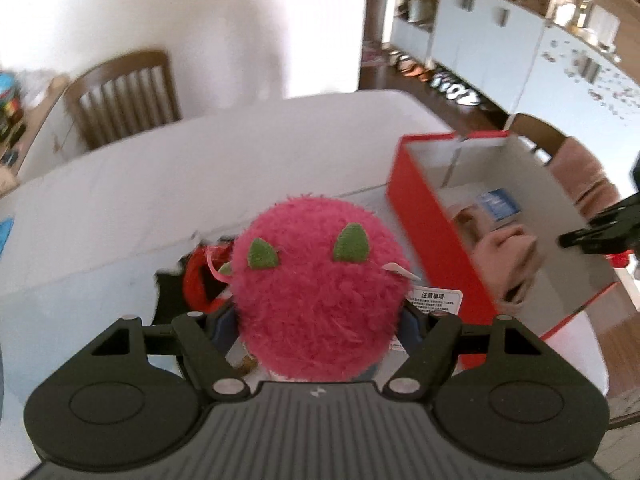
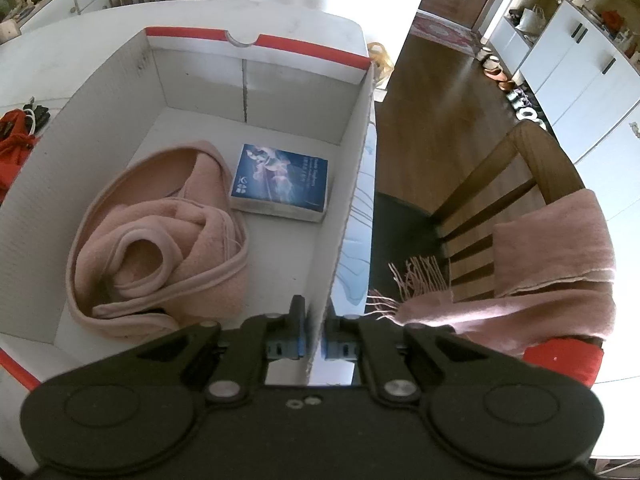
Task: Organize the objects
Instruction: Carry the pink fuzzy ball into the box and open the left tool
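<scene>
My left gripper [image 1: 320, 320] is shut on a fluffy pink plush ball [image 1: 320, 288] with small green ears and holds it above the white table [image 1: 160, 200]. A red box [image 1: 436, 224] with a white inside stands to its right. In the right wrist view my right gripper [image 2: 314, 344] is shut on the box's right wall [image 2: 352, 184]. Inside the box lie a folded pink towel [image 2: 160, 248] and a blue booklet [image 2: 280, 180]. The right gripper also shows at the left wrist view's right edge [image 1: 600, 232].
A red and black item [image 1: 200, 276] lies on the table behind the plush; it also shows in the right wrist view [image 2: 16, 136]. A wooden chair [image 2: 500, 184] with a pink scarf [image 2: 540, 272] stands right of the table. Another chair [image 1: 124, 96] stands at the far side. White cabinets [image 1: 500, 44] line the wall.
</scene>
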Tool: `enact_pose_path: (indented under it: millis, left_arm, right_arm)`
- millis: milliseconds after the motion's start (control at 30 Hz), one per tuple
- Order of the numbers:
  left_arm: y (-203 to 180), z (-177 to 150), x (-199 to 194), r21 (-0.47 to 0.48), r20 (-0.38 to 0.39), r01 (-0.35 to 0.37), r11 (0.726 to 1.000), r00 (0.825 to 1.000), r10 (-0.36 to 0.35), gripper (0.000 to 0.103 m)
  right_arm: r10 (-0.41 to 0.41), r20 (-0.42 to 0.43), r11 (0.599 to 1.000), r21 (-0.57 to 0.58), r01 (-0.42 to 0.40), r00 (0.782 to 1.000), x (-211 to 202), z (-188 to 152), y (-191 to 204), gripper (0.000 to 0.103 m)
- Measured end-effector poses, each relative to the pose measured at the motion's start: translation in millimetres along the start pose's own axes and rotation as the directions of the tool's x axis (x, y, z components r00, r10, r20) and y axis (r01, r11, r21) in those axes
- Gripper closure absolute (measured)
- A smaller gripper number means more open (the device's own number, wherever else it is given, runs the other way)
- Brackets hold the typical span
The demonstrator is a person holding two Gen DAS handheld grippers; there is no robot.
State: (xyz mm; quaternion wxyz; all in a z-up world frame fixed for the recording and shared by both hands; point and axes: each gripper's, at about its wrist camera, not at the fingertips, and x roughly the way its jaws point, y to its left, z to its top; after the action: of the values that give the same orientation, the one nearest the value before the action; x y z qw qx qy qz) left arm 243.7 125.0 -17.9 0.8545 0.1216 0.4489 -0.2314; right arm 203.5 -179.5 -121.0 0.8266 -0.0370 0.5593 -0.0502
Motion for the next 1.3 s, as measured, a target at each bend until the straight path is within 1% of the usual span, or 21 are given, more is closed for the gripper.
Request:
enact_pose_path:
  millis: [233,367,433,567,633,733,867,1000,1100,1200,1300]
  left_arm:
    - [-54.0,30.7,0.1,0.104,0.025,0.094,0.990,0.995,-0.097,0.027]
    - [-87.8,48.5,11.1,0.159,0.027,0.134,0.978,0.990,-0.140,0.027]
    - [-106.6,57.7,19.2,0.200,0.023,0.154,0.968,0.987,-0.162,0.027]
    - [-135.8,72.5,37.9,0.256,0.019,0.167,0.952,0.984,-0.178,0.027]
    - [-147.3,79.3,48.7,0.274,0.018,0.163,0.948,0.984,-0.175,0.027]
    - [-159.9,89.0,66.2,0.287,-0.003,0.173,0.942,0.984,-0.180,0.027]
    - [-175.6,94.2,89.7,0.316,-0.035,0.172,0.933,0.985,-0.169,0.027]
    - [-196.6,94.5,112.4,0.378,-0.056,0.151,0.913,0.989,-0.140,0.027]
    - [-207.3,94.0,128.5,0.409,-0.086,0.143,0.901,0.989,-0.118,0.026]
    - [-215.5,89.4,139.4,0.462,-0.114,0.157,0.873,0.987,-0.117,0.026]
    - [-222.5,85.9,151.3,0.487,-0.147,0.156,0.859,0.985,-0.096,0.026]
  right_arm:
    - [0.005,0.004,1.000,-0.012,-0.004,1.000,0.3,-0.3,1.3,0.098]
    - [0.006,0.005,1.000,-0.012,-0.006,1.000,0.1,-0.6,1.3,0.098]
    - [0.007,0.005,1.000,-0.011,-0.007,1.000,0.1,-0.8,1.2,0.098]
    - [0.013,0.006,1.000,-0.007,-0.013,1.000,0.1,-1.9,-0.8,0.098]
    - [0.017,0.007,1.000,-0.005,-0.017,1.000,0.3,-2.1,-1.3,0.098]
    - [0.018,0.007,1.000,-0.003,-0.018,1.000,0.5,-1.6,-1.7,0.098]
    - [0.022,0.008,1.000,-0.002,-0.022,1.000,0.2,-1.6,-2.9,0.098]
    - [0.025,0.008,1.000,-0.002,-0.025,1.000,0.1,-1.1,-2.8,0.098]
    - [0.026,0.008,1.000,0.000,-0.026,1.000,0.2,-1.2,-2.9,0.098]
    - [0.028,0.008,1.000,0.009,-0.028,1.000,0.4,-0.9,-3.3,0.098]
    - [0.030,0.008,0.999,0.010,-0.030,1.000,0.5,-0.9,-3.7,0.098]
